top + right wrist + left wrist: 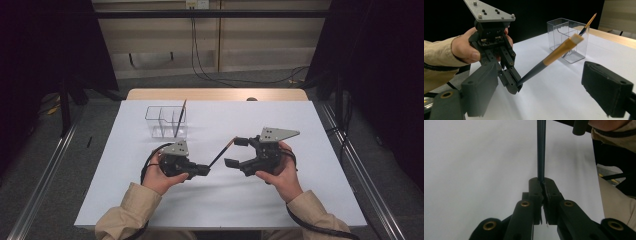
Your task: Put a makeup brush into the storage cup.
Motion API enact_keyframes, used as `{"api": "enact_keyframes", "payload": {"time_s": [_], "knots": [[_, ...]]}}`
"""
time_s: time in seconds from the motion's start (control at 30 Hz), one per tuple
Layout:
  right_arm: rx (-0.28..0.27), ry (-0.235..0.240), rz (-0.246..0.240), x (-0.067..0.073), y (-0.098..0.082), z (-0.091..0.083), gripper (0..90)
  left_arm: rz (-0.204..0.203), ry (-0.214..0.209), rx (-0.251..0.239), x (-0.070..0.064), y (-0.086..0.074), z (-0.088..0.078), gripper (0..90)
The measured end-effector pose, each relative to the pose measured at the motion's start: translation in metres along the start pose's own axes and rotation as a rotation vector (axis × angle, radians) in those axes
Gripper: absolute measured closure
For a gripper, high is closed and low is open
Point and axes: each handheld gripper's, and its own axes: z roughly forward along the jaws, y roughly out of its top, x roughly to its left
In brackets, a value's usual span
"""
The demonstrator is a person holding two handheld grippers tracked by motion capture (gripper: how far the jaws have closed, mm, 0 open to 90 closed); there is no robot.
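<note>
Paintbrush (221, 151) hangs over the white counter (300, 200), its dark end pinched tight in my left fingers (543, 187). My right fingers (564, 82) stand wide open around its bristle end, not touching. I should close them slowly on the gold band, both hands held level, facing each other.

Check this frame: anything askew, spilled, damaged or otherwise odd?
Nothing stands out. The left gripper holds a paintbrush by its handle end, the right gripper is open around the bristle end, and a second brush leans in the clear holder.
</note>
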Motion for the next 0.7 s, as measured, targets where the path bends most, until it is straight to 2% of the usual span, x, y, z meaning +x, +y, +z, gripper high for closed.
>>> {"api": "enact_keyframes", "payload": {"time_s": [0.23, 0.37, 0.53, 0.6, 0.7], "knots": [[-0.004, 0.002, 0.01, 0.0011, 0.0003, 0.0027, 22.9, -0.012, -0.005, -0.039, -0.0019, 0.0025, 0.0032, 86.3], [-0.005, 0.003, 0.015, 0.0013, -0.0015, 0.0037, 34.2, -0.018, -0.005, -0.054, -0.002, 0.0031, 0.0039, 86.2], [-0.003, 0.009, 0.026, 0.0005, -0.0027, 0.0046, 48.6, -0.016, -0.009, -0.049, -0.0027, 0.0043, 0.0057, 86.2], [0.004, 0.019, 0.027, 0.0005, -0.0032, 0.0057, 57.8, -0.017, -0.006, -0.053, -0.0032, 0.0051, 0.0066, 86.2], [0.01, 0.019, 0.028, 0.0006, -0.0041, 0.0075, 61.1, -0.015, -0.014, -0.055, -0.0037, 0.0068, 0.0071, 86.2]]}}
